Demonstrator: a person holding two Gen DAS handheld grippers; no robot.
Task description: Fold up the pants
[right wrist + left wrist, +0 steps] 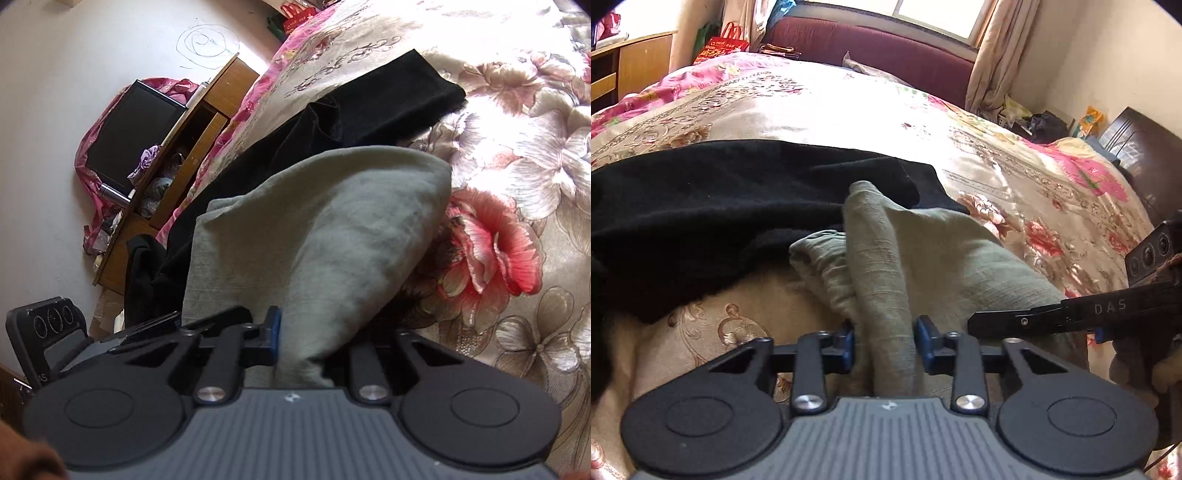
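Grey-green pants (923,251) lie bunched on the flowered bedspread (812,107), partly over a black garment (720,206). My left gripper (886,341) is shut on a raised fold of the pants between its blue pads. My right gripper (303,343) is shut on another part of the same pants (325,229), lifting it; its right finger is hidden by the cloth. The right gripper's body also shows at the right edge of the left wrist view (1071,314).
The black garment (369,107) stretches across the bed behind the pants. A dark red headboard or sofa (871,48) and curtain (997,55) stand beyond the bed. A wooden desk (177,155) with a dark monitor (133,133) stands beside it.
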